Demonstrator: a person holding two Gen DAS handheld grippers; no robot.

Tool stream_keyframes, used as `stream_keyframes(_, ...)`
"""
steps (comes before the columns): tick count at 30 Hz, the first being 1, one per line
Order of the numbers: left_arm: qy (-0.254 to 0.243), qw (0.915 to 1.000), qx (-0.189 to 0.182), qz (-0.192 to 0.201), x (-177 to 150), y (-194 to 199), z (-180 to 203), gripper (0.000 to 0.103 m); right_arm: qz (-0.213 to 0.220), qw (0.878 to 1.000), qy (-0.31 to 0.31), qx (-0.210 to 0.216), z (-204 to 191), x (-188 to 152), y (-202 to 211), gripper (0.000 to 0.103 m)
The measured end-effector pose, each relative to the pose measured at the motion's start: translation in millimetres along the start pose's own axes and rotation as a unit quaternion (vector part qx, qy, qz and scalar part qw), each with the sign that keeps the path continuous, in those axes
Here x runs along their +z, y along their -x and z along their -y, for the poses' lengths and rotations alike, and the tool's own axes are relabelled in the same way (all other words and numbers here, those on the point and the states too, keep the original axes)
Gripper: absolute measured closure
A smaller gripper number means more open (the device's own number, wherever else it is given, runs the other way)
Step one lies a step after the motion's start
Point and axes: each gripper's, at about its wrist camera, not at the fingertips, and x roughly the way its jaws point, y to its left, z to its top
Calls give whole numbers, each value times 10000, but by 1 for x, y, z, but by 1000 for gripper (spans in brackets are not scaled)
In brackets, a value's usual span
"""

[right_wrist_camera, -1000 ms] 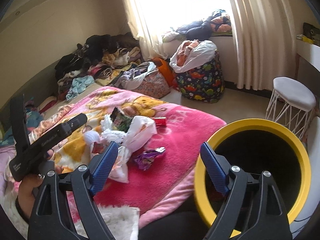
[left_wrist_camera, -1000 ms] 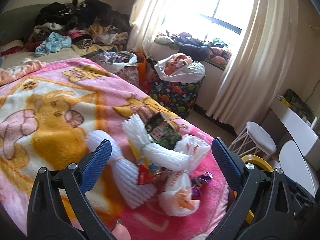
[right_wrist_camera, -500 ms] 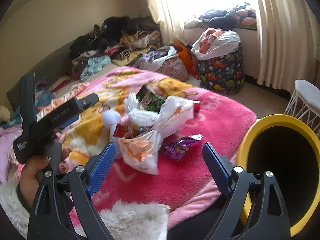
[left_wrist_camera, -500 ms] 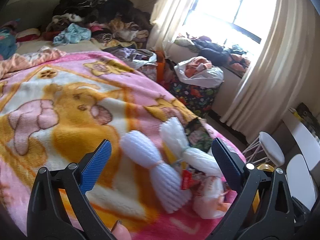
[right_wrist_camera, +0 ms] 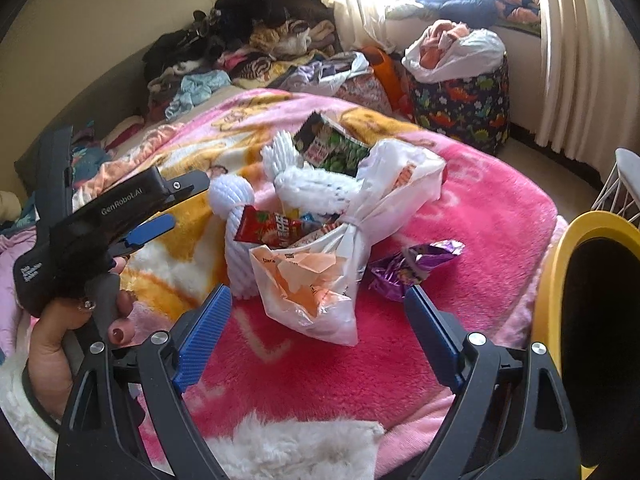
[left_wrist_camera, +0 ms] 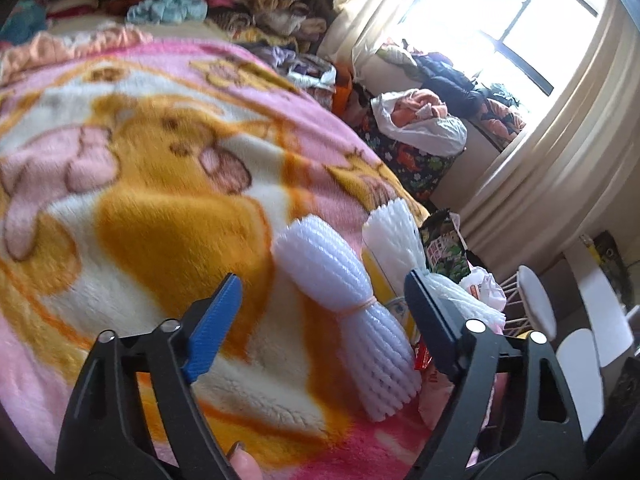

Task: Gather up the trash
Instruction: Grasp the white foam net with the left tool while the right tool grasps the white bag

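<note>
- Trash pile (right_wrist_camera: 320, 216) sits mid-bed on the pink cartoon blanket (right_wrist_camera: 480, 208), with bare blanket all round and the bed edge beside the yellow-rimmed bin (right_wrist_camera: 560, 248).
- The white foam-net bundle (left_wrist_camera: 352, 304) lies with its long axis running diagonally away from me.
- My left gripper (left_wrist_camera: 320, 320) angles down, jaws closing around the bundle but not yet pressing it.
- My right gripper (right_wrist_camera: 320, 332) hangs wide open, empty, short of the tied plastic bag (right_wrist_camera: 316, 284).

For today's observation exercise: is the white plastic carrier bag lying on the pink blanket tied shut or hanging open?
Tied shut. The white plastic carrier bag is cinched into a knot partway along, its orange-tinted contents bulging below the knot, on the pink blanket.
</note>
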Motion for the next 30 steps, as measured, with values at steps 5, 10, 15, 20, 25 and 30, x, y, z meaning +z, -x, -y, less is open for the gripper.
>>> stream_keyframes(5, 320, 9986, -242, -338, -1, -17, -5, 39, -260, 9989, -355, 142, 7, 2, -17, 18)
stream_keyframes(10, 538, 9966, -347, -515, -3, -28, -6, 42, -370, 9983, -425, 129, 5, 4, -29, 28)
stream_keyframes(15, 564, 9959, -368, -600, -4, -35, -4, 51, -437, 9980, -428, 183, 3, 5, -36, 53)
stream_keyframes(20, 404, 9962, -403, -665, -9, -35, 2, 66, -294, 9977, -513, 333, 8, 0, -25, 57)
stream_keyframes(25, 353, 9955, -536, -697, -11, -31, 5, 74, -156, 9975, -612, 326, 18, -5, -9, 57)
stream_keyframes(30, 221, 9962, -667, -508, -7, -12, 10, 77, 156, 9981, -502, 316, 19, -6, 13, 57)
